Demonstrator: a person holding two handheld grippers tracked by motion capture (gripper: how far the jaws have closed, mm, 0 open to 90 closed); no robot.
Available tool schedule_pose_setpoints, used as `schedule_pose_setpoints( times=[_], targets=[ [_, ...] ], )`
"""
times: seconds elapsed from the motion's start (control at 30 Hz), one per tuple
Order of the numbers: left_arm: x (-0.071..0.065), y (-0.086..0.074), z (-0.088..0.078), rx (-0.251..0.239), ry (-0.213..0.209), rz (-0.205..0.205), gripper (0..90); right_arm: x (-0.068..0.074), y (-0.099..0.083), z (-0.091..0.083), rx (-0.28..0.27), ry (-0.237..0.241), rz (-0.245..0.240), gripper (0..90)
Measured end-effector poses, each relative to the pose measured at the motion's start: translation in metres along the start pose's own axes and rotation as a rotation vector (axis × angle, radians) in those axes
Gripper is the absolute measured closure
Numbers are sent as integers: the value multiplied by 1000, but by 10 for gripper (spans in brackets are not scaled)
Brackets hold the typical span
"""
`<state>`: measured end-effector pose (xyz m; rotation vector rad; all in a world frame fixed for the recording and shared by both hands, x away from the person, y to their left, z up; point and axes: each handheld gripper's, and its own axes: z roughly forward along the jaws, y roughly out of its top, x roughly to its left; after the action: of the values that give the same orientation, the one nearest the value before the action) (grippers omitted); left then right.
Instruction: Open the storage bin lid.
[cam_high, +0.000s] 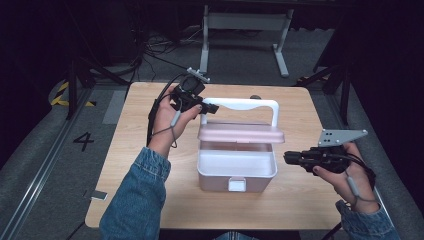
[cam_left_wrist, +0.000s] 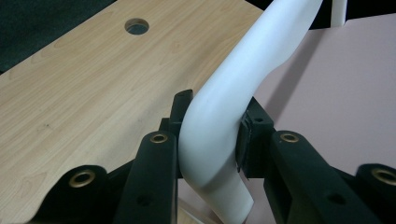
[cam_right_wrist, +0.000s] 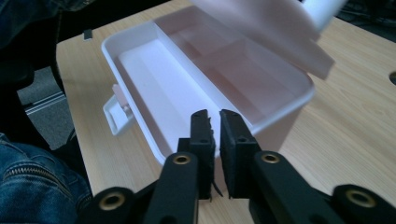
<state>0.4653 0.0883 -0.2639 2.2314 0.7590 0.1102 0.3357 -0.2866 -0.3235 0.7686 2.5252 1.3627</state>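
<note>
Denim-sleeved forearms reach in over the light wooden table (cam_high: 150, 210). At left, the left gripper (cam_high: 202, 106) has its black jaws clamped on the corner of the white curved plastic handle (cam_left_wrist: 219, 135), holding up the pink lid (cam_high: 241, 133) above the white open plastic box (cam_high: 236, 172) at the table's middle. At right, the right gripper (cam_high: 288, 158) hovers just beside the box, holding nothing, jaws nearly together with a thin gap.
</note>
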Motion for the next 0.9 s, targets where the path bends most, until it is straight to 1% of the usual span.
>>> schedule_pose_setpoints(
  times=[0.03,0.07,0.17,0.23,0.27,0.3,0.33,0.37,0.4,0.47,0.5,0.53,0.57,0.63,0.7,0.77,0.8,0.9],
  targets=[
    [2,1,0,8,-1,4,721,2,2,4,-19,21,-7,891],
    [2,2,1,4,1,-5,721,3,3,6,-23,28,-9,899],
    [3,4,2,10,7,-7,721,6,6,12,-52,54,-9,900],
    [4,4,1,19,11,0,721,6,6,14,-60,57,-10,900],
    [4,4,2,15,13,-4,721,7,7,16,-73,57,-11,900],
    [3,4,2,15,15,-3,721,7,9,20,-98,52,-11,900],
    [3,4,2,15,15,-3,720,7,9,20,-98,52,-11,900],
    [3,4,2,12,15,-5,720,7,10,23,-128,50,-6,900],
    [3,4,2,12,15,-5,720,7,10,23,-128,50,-6,900],
    [3,3,2,13,15,-6,720,6,11,26,-154,46,3,900],
    [2,2,2,12,16,-5,719,5,11,26,-167,44,9,900],
    [3,1,1,14,24,7,695,4,11,28,-184,45,20,900],
    [3,1,1,16,32,7,681,3,11,28,-189,41,21,900],
    [2,-1,2,18,29,4,661,1,10,29,-197,26,24,900],
    [3,-2,1,15,31,8,653,0,10,29,-202,24,25,900],
    [3,-3,0,3,30,4,646,-1,10,29,-219,18,30,900],
    [2,-4,-1,-3,30,2,628,-2,10,29,-223,15,33,900],
    [-1,-5,-5,-24,42,15,573,-2,11,29,-236,10,33,900]
  ],
)
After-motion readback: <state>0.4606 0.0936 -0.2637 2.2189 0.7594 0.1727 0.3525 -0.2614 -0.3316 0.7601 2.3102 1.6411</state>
